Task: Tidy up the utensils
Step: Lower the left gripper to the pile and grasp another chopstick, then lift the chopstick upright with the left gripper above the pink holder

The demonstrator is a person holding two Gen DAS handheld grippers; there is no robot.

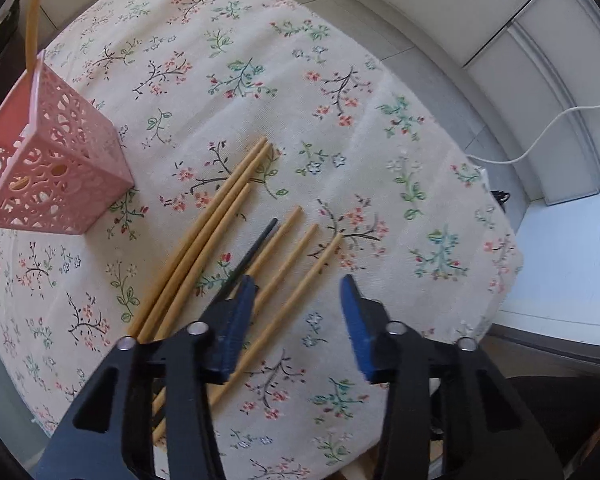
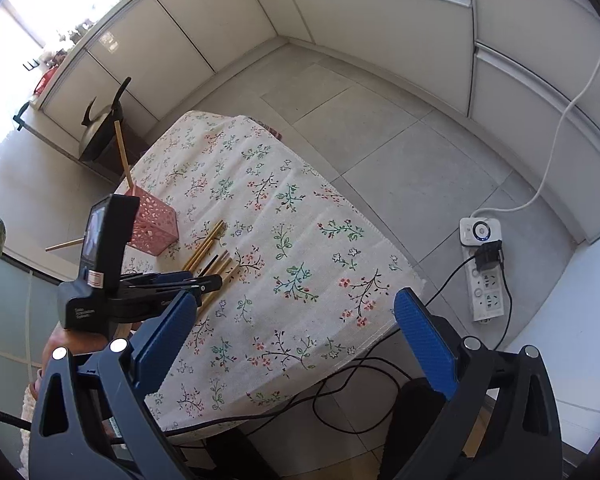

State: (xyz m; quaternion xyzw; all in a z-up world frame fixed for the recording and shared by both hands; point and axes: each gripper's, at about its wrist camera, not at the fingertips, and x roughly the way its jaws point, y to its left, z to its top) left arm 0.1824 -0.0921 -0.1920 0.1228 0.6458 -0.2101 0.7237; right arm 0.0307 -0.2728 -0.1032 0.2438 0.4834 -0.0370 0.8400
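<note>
The left gripper is poised pointing down over a fan of pale wooden chopsticks lying on the floral tablecloth. Its jaws are partly apart, straddling two of the sticks, with the pads not seen pressing on anything. One thin black chopstick lies among the wooden ones, beside the left blue pad. The pink perforated plastic holder, already containing a stick or two, stands near the pile at the cloth's edge. For a clean pick, a single stick should be centred between the pads and neighbours kept out; the grip is best taken near mid-length so that it hangs balanced. The right gripper is held wide and empty, well apart from the pile.
</note>
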